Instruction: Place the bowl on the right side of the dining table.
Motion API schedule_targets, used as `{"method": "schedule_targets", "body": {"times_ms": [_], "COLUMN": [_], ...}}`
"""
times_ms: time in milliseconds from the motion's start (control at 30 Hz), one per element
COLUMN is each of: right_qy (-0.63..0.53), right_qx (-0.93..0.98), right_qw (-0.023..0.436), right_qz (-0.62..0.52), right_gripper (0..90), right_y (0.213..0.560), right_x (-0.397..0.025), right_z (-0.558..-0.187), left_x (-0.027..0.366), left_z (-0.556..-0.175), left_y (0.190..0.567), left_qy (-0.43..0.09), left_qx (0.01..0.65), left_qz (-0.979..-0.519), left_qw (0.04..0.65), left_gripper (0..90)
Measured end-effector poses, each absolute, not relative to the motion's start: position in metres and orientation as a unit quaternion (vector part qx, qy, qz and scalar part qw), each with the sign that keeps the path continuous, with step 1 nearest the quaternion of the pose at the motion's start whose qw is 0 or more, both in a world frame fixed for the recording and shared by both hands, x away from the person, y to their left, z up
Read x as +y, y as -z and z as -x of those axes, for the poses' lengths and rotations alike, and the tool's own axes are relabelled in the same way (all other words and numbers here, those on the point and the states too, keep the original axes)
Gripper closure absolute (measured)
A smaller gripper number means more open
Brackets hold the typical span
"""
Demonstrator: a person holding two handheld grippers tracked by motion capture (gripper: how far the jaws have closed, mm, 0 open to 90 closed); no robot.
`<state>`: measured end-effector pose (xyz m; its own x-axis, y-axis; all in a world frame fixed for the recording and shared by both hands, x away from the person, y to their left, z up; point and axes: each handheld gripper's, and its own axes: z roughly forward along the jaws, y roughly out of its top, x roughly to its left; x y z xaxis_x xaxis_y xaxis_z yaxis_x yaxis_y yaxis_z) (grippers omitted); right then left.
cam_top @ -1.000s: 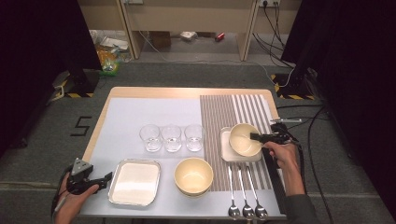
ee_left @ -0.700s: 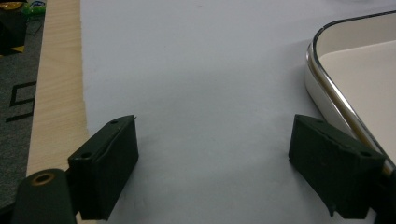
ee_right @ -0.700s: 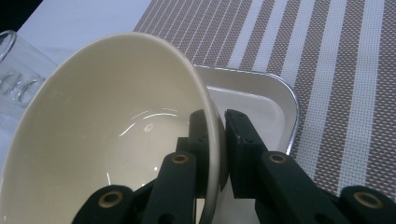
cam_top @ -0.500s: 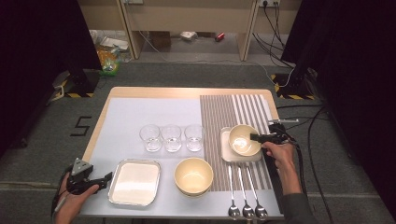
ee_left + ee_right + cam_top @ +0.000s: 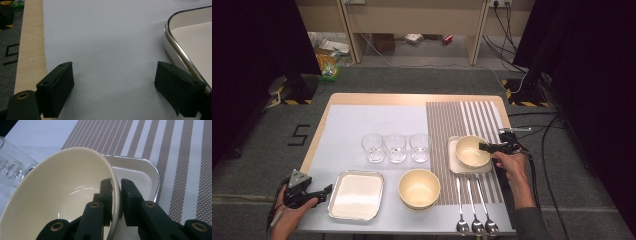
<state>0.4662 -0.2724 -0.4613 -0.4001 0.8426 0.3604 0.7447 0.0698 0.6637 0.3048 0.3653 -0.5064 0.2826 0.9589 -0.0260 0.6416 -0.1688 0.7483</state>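
Note:
My right gripper [image 5: 484, 147] [image 5: 116, 182] is shut on the right rim of a cream bowl [image 5: 470, 151] [image 5: 62, 192], one jaw inside and one outside. The bowl sits tilted over a small white metal-rimmed tray [image 5: 454, 167] [image 5: 142, 171] on the striped mat. I cannot tell whether the bowl touches the tray. My left gripper [image 5: 328, 189] [image 5: 115, 80] stands open low over the white mat at the table's front left, nothing between its jaws. Just to its right lies a larger white tray [image 5: 357, 195] [image 5: 192, 37].
A second cream bowl [image 5: 419, 188] stands at the front middle. Three clear glasses [image 5: 395, 147] line up behind it, one of them showing as a glass [image 5: 12, 170] in the right gripper view. Three spoons [image 5: 474, 210] lie on the striped mat [image 5: 462, 117] near the front edge.
The bowl and my right gripper have shifted very slightly left over the small tray. My left gripper has stayed where it was.

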Motion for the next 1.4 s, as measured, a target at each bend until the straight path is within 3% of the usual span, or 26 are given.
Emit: {"method": "schedule_targets", "body": {"times_ms": [500,633,867,1400], "right_qy": [-0.397,-0.402,-0.407,-0.403], "right_qx": [0.741,0.744,0.745,0.756], "right_qw": [0.091,0.092,0.102,0.122], "right_qz": [-0.534,-0.526,-0.519,-0.502], "right_gripper": [46.3,41.3,34.4,31.3], "right_y": [0.440,0.435,0.431,0.427], "right_x": [-0.272,-0.272,-0.270,-0.271], "right_z": [-0.446,-0.436,-0.419,-0.395], "left_x": [0.365,0.365,0.366,0.366], "left_z": [-0.305,-0.305,-0.305,-0.305], "left_y": [0.507,0.507,0.506,0.506], "left_qy": [-0.237,-0.236,-0.236,-0.233], "left_qx": [0.550,0.550,0.550,0.550], "left_qz": [-0.726,-0.727,-0.728,-0.728], "left_qw": [0.337,0.336,0.335,0.337], "left_gripper": [14.9,14.9,14.9,15.0]}}
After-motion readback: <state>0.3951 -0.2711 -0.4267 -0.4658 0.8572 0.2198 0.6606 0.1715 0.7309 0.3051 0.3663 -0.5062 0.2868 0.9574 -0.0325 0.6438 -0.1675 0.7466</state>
